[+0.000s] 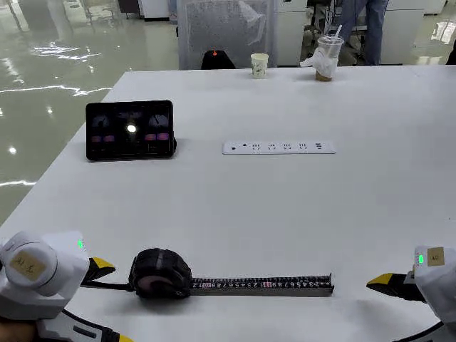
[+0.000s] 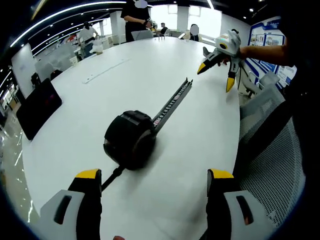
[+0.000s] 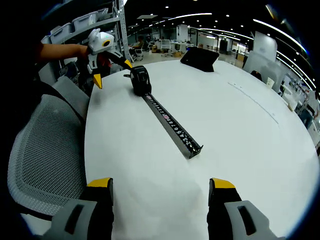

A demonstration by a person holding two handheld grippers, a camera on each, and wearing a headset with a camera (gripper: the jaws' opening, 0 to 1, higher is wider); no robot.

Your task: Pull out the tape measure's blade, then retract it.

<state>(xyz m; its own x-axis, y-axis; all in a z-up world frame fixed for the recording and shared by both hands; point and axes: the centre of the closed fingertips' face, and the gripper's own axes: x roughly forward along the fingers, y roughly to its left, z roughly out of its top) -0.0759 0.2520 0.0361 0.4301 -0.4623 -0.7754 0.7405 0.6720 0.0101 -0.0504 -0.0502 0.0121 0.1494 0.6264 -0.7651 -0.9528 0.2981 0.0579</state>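
A black tape measure point(image 1: 159, 273) lies on the white table point(image 1: 285, 199) near its front edge. Its blade point(image 1: 262, 285) is pulled out to the right and lies flat. My left gripper point(image 1: 100, 268) stands open just left of the case point(image 2: 130, 138), its yellow tips apart and holding nothing. A thin black strap point(image 2: 111, 178) runs from the case toward it. My right gripper point(image 1: 381, 283) stands open to the right of the blade's end hook point(image 3: 194, 149), apart from it. In the right gripper view the left gripper point(image 3: 102, 60) is beyond the case point(image 3: 141, 80).
A black tablet point(image 1: 130, 130) stands at the left. A white power strip point(image 1: 278, 147) lies mid-table. A paper cup point(image 1: 259, 65) and a plastic cup point(image 1: 326, 57) sit at the far edge. A mesh chair point(image 3: 45, 150) is beside the near table edge.
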